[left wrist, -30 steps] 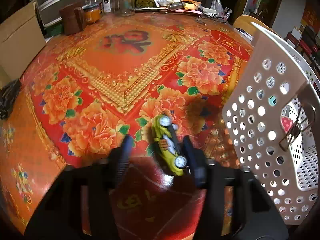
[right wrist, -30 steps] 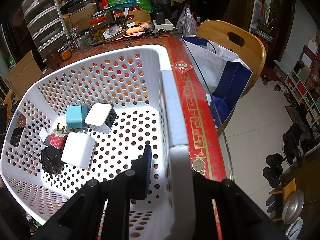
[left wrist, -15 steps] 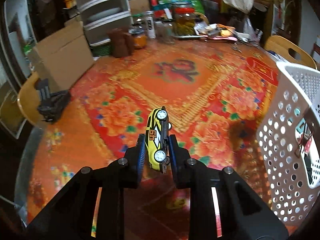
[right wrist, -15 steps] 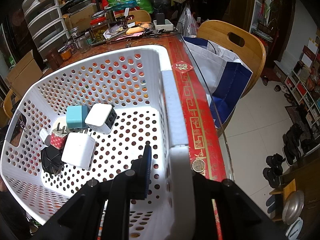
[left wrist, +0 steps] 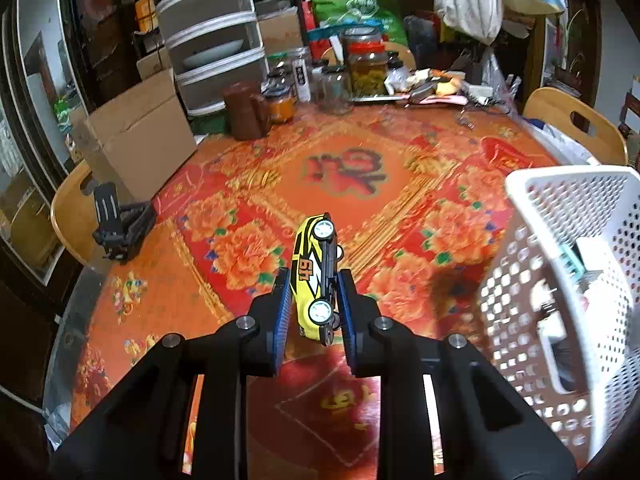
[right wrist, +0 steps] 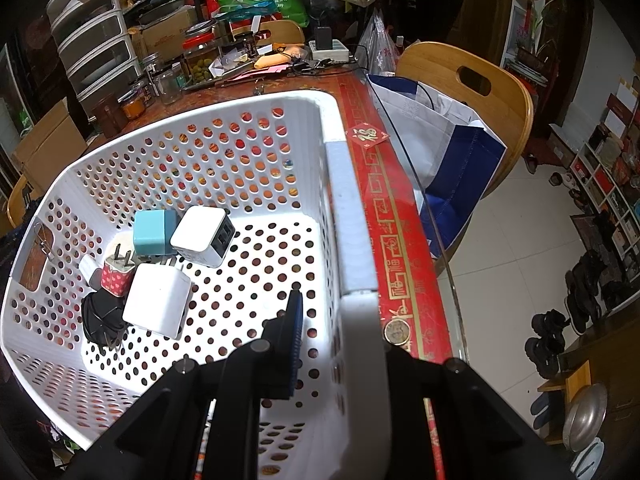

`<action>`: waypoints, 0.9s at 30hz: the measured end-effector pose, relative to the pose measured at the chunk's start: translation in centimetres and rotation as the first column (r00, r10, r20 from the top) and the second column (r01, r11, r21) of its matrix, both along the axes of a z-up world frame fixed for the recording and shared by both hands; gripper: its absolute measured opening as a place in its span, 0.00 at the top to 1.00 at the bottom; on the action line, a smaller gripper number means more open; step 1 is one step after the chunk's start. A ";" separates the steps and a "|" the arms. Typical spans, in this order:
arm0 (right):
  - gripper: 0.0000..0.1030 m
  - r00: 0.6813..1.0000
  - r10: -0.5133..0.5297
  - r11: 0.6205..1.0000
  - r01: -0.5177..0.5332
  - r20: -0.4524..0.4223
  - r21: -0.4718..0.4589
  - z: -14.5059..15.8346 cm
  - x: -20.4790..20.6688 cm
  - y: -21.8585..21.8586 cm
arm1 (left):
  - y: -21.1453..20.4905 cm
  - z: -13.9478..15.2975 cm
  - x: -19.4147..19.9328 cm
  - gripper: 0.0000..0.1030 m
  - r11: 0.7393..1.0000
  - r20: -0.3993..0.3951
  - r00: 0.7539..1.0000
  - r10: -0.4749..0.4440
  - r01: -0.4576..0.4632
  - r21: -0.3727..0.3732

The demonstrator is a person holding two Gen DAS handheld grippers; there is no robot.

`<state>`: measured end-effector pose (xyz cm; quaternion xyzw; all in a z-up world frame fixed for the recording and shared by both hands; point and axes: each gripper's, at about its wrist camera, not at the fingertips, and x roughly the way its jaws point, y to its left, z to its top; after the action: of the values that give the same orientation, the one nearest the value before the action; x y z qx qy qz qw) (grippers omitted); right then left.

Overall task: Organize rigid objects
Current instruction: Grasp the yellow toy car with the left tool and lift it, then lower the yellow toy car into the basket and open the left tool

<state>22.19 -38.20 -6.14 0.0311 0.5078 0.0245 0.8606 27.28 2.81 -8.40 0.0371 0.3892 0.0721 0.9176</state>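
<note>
A yellow toy car (left wrist: pixel 314 276) with black and white markings hangs above the red flowered tablecloth (left wrist: pixel 352 176), on its side, nose pointing away. My left gripper (left wrist: pixel 314 304) is shut on it, blue pads pressing its roof and underside. To its right stands the white perforated basket (left wrist: pixel 560 216). In the right wrist view my right gripper (right wrist: pixel 340 320) is shut on the basket's right wall (right wrist: pixel 348 216), one finger inside and one outside. On the basket floor lie several chargers: a teal one (right wrist: pixel 154 232), a white two-port one (right wrist: pixel 202 234), a plain white one (right wrist: pixel 158 300), a pink dotted one (right wrist: pixel 118 274).
Jars (left wrist: pixel 366 68), a brown cup (left wrist: pixel 242 110) and clutter line the table's far edge. A cardboard box (left wrist: pixel 140 140) and a black holder (left wrist: pixel 116 224) stand at the left. Wooden chairs (right wrist: pixel 468 80) flank the table. A coin (right wrist: pixel 397 331) lies by the table's right edge.
My left gripper closed on the toy car, lifted it off the cloth and tilted up, so more of the room shows. The right gripper and the basket have not moved.
</note>
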 end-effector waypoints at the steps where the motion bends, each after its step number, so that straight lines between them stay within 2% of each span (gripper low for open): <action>1: 0.84 1.000 0.000 1.000 0.000 0.000 0.000 0.0 0.0 0.0 | -0.2 0.4 -0.1 0.80 1.000 0.006 1.000 -0.003 0.003 0.002; 9: 0.84 1.000 0.000 1.000 0.000 0.000 0.000 0.0 0.0 0.0 | -3.5 4.6 -0.9 0.80 0.998 0.064 0.997 -0.053 0.052 0.018; 16: 0.84 1.000 0.001 1.000 -0.001 0.000 0.000 0.0 0.0 0.1 | -7.7 7.4 -1.5 0.80 0.991 0.090 0.987 -0.133 0.130 0.035; 23: 0.84 1.000 0.001 1.000 -0.001 -0.001 0.000 0.0 0.0 0.1 | -11.2 8.3 -1.8 0.80 0.981 0.084 0.978 -0.193 0.189 0.051; 27: 0.83 1.000 0.002 1.000 -0.002 0.000 0.000 0.0 0.0 0.1 | -12.9 8.3 -1.4 0.80 0.973 0.039 0.972 -0.231 0.230 0.026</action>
<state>22.17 -38.11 -6.14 0.0307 0.5080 0.0252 0.8604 25.93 -10.11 -0.14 0.0902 0.3624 -0.0301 0.9271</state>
